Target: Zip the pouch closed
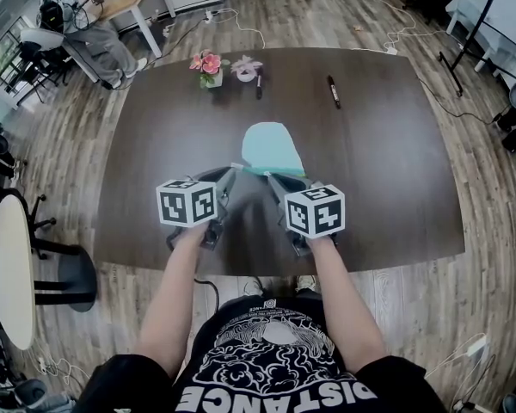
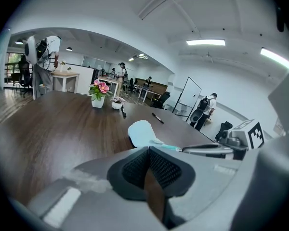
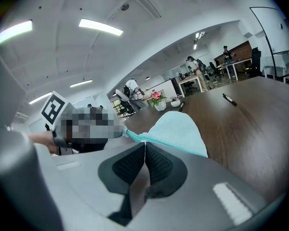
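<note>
A light teal pouch [image 1: 273, 149] lies flat on the dark brown table [image 1: 387, 162], its zip edge [image 3: 135, 136] turned toward me. My left gripper [image 1: 233, 172] is shut at the left end of that zip edge; in its own view the left gripper [image 2: 148, 149] shows closed jaws with the pouch [image 2: 142, 133] just past the tips. My right gripper [image 1: 269, 179] is shut on the zip edge a little to the right. In its own view the right gripper [image 3: 144, 143] pinches a small pale piece there, likely the zip pull. The pouch [image 3: 178, 129] spreads beyond it.
A pot of pink flowers [image 1: 210, 67] and a small pink bowl [image 1: 246, 69] stand at the table's far side, with two black markers [image 1: 334, 91] [image 1: 259, 84] nearby. A round white table [image 1: 9, 269] stands at the left. People and desks are in the background.
</note>
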`<control>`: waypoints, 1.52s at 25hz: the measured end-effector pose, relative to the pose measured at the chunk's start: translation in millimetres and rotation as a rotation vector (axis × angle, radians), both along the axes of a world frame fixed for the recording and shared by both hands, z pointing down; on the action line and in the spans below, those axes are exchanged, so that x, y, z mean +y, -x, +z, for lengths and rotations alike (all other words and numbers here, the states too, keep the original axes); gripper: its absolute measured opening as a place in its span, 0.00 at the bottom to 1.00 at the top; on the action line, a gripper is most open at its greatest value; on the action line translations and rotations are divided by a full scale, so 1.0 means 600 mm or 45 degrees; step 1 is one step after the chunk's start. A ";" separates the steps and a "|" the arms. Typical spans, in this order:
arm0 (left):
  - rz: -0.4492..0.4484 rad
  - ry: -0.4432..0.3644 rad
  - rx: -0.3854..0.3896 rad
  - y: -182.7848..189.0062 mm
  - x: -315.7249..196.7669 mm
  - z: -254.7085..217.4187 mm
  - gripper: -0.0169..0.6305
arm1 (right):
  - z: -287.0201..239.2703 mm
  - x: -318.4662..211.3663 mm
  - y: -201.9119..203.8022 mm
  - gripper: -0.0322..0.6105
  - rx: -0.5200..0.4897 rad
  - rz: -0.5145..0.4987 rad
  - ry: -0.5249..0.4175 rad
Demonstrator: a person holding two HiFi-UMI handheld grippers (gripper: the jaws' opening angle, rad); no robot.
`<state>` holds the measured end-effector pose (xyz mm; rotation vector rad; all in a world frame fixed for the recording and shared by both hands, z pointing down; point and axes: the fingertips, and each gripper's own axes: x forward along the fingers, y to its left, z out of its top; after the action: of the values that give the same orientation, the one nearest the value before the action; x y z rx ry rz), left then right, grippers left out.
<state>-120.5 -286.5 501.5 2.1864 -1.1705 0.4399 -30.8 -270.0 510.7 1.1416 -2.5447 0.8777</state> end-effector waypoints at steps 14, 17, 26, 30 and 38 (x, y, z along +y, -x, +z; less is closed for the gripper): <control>-0.049 0.003 0.002 0.017 -0.004 0.003 0.04 | 0.005 0.002 -0.004 0.06 0.022 -0.001 0.005; -0.062 0.007 -0.006 0.021 -0.003 0.005 0.04 | 0.006 0.003 -0.006 0.06 0.031 0.001 0.006; -0.098 0.012 -0.008 0.036 -0.005 0.006 0.04 | 0.010 0.001 -0.013 0.06 0.044 0.010 0.014; -0.101 0.014 -0.012 0.039 -0.005 0.009 0.04 | 0.010 0.001 -0.012 0.06 0.047 0.007 0.015; -0.103 0.015 -0.009 0.035 -0.003 0.011 0.04 | 0.012 0.002 -0.017 0.06 0.051 0.007 0.016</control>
<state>-141.4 -288.5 508.0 2.1209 -1.2518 0.4190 -20.4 -268.5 517.9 1.1517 -2.5019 0.8623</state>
